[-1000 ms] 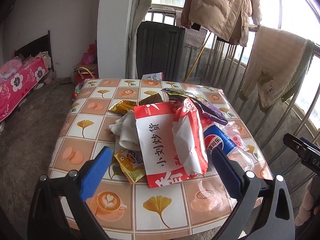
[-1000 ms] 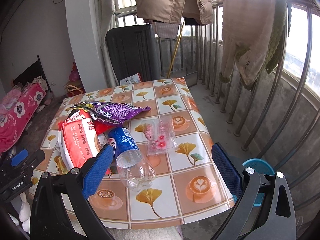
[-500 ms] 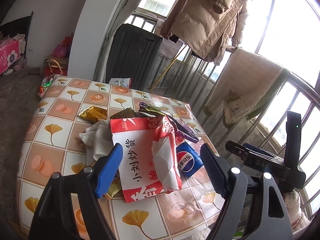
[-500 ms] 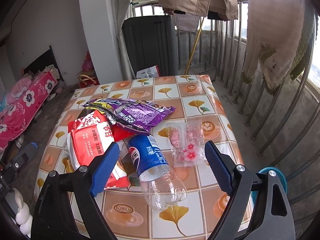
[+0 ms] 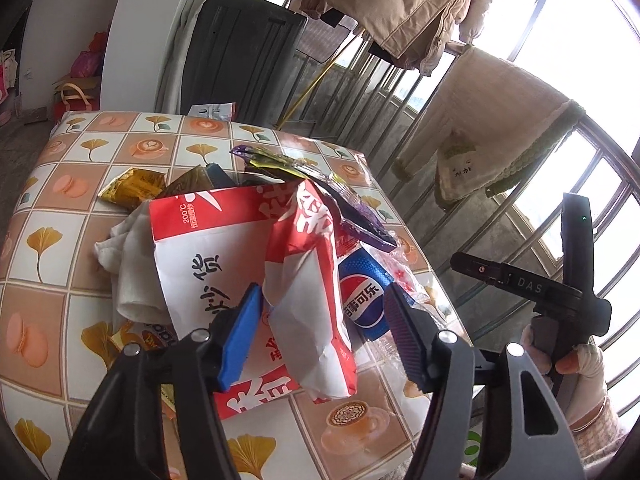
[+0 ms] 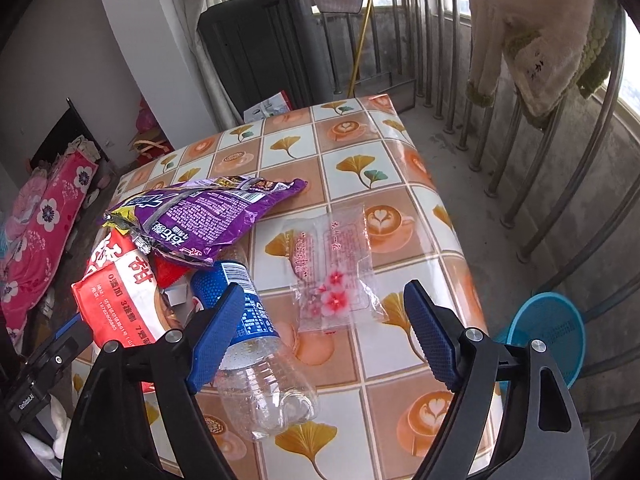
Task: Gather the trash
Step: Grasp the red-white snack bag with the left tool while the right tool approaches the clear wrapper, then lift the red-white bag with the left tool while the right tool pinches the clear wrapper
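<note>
While your left claw (image 5: 320,328) hangs low over the heap, its jaws stand apart on either side of the crumpled red-and-white snack bag (image 5: 308,300), and nothing is pinched yet. That bag stands proud of the pile, so it gives the pads a fold to bite on; you look lined up to close on it.

Your right claw (image 6: 324,336) is spread wide and holding nothing. Its left pad sits in front of the Pepsi bottle (image 6: 256,344), which lies on its side on the worktop (image 6: 400,152) with its clear end toward you. The clear wrapper with pink flowers (image 6: 336,276) lies flat just past the gap between the jaws. Whether you mean the bottle or the wrapper, I can't tell from here.

All the trash is on the worktop's near half: the big red-and-white paper bag (image 5: 200,256) under the crumpled one, white tissue (image 5: 128,264) to its left, a yellow packet (image 5: 132,190) behind, and the purple wrapper (image 6: 200,216) draped on top. The blue basket (image 6: 552,340) sits on the floor past the worktop's right edge, likely the drop point, which would suit the right claw.

That flat wrapper may be tricky: little for the pads to catch.
</note>
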`<action>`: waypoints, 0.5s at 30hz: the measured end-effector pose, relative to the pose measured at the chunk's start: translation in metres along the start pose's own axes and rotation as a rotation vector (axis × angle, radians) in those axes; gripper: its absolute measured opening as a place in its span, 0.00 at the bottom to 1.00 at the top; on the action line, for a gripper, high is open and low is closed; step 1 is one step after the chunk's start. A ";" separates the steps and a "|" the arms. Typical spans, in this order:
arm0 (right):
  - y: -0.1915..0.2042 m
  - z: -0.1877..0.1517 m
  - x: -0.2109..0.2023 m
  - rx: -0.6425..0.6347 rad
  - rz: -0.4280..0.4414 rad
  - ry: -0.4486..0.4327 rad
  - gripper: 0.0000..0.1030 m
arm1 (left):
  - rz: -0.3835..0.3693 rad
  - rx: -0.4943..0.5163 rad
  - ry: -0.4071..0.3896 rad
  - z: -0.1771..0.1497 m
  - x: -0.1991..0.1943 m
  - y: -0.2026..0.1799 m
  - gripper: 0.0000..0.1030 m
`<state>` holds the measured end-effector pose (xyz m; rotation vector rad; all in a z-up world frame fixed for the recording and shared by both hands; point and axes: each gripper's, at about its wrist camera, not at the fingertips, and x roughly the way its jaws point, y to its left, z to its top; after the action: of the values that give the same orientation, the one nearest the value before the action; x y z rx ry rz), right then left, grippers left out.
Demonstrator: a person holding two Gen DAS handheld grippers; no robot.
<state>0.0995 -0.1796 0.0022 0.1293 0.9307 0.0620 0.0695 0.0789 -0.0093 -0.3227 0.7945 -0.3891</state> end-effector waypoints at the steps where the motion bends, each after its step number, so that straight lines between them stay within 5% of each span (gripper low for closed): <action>1: -0.006 0.001 0.005 0.026 0.013 0.022 0.75 | -0.002 -0.003 0.007 0.000 0.003 0.001 0.55; 15: -0.055 -0.009 0.060 0.352 0.227 0.260 0.59 | -0.001 -0.038 0.084 -0.003 0.022 0.010 0.31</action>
<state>0.1282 -0.2265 -0.0580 0.5642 1.1783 0.1272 0.0832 0.0775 -0.0291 -0.3438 0.8847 -0.3911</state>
